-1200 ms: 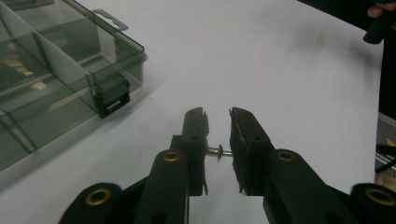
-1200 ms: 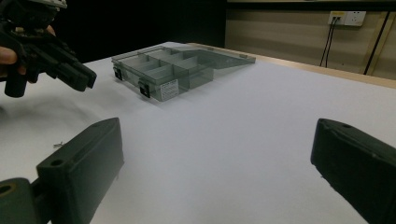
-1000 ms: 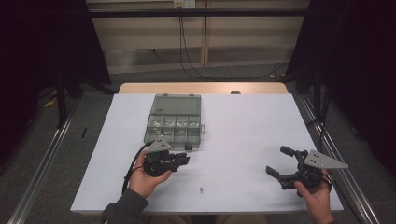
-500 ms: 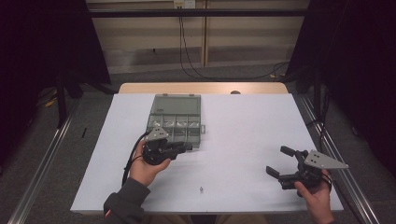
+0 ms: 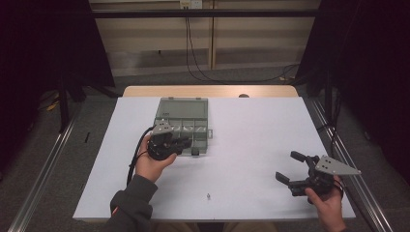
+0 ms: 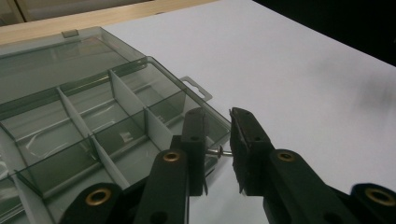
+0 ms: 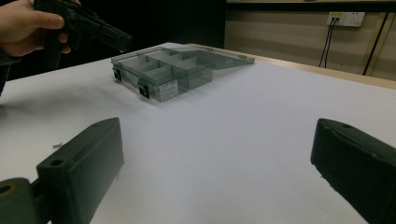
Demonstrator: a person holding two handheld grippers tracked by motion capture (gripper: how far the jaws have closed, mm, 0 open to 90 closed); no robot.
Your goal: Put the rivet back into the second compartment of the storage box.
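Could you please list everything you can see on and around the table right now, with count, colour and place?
organiser box: one, clear grey plastic, lid open flat, far left-centre of the sheet.
small screw: one, metallic, held between the left gripper's jaws beside the box's near corner.
second small screw: one, metallic, lying on the sheet near the front edge.
white sheet: one, covering the table.
table: one, light wood, far edge showing.
wall socket: one, white, on the back wall, cables hanging.
left gripper: one, black, at the box.
right gripper: one, black, jaws wide, front right.
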